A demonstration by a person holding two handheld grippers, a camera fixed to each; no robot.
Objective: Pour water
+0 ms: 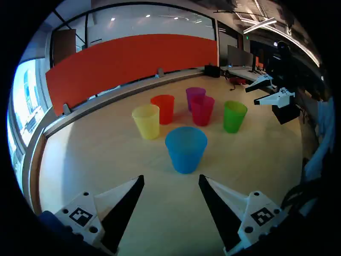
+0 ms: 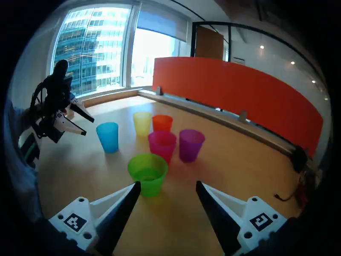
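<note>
Several plastic cups stand upright on a pale wooden table [image 1: 264, 153]. In the left gripper view, the blue cup [image 1: 186, 148] is nearest, just ahead of my open left gripper [image 1: 171, 183]. Behind it stand the yellow cup [image 1: 146, 120], orange cup [image 1: 163, 108], pink cup [image 1: 202, 109], purple cup [image 1: 195, 96] and green cup [image 1: 234, 115]. My right gripper [image 1: 266, 93] hovers open beyond the green cup. In the right gripper view, the green cup [image 2: 148, 173] sits just ahead of my open right gripper [image 2: 168, 187], and something shows at its bottom. The left gripper [image 2: 83, 123] is open beside the blue cup [image 2: 108, 136].
An orange partition [image 1: 128, 64] runs along the table's far edge, with a raised strip in front of it. Large windows [image 2: 98, 51] lie beyond the table. A dark object and cables [image 2: 298, 170] rest near the table's right end. Desks with monitors [image 1: 238, 57] stand further back.
</note>
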